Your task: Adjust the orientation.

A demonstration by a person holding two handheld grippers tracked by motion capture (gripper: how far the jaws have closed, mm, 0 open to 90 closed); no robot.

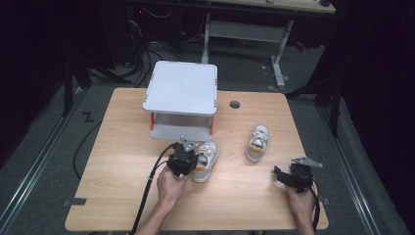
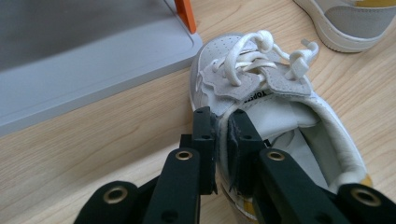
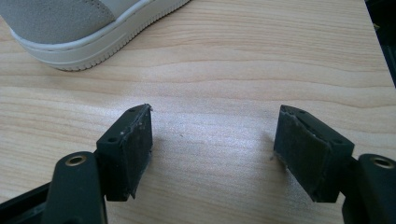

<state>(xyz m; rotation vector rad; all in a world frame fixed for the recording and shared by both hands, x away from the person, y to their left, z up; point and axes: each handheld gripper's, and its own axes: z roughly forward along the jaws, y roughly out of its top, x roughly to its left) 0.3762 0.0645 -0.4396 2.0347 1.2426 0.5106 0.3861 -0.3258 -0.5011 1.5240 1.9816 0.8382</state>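
Two small grey-and-white sneakers lie on the wooden table [image 1: 122, 196]. The left sneaker [image 1: 205, 160] sits just in front of the grey two-tier rack [image 1: 182, 88]. My left gripper [image 1: 188, 155] is shut on that sneaker's side collar [image 2: 223, 135], one jaw inside the shoe and one outside; its white laces [image 2: 261, 53] are loose. The right sneaker [image 1: 257, 142] stands alone toward the table's right, and its toe [image 3: 70, 28] appears at the top left of the right gripper view. My right gripper [image 3: 215, 149] is open above bare wood, near the front right of the table [image 1: 280, 175].
The rack's lower shelf [image 2: 84, 70] with an orange post [image 2: 186, 14] is just beyond the left sneaker. A round cable hole [image 1: 235, 104] is in the table behind the right sneaker. Another desk's legs [image 1: 279, 54] stand on the floor beyond.
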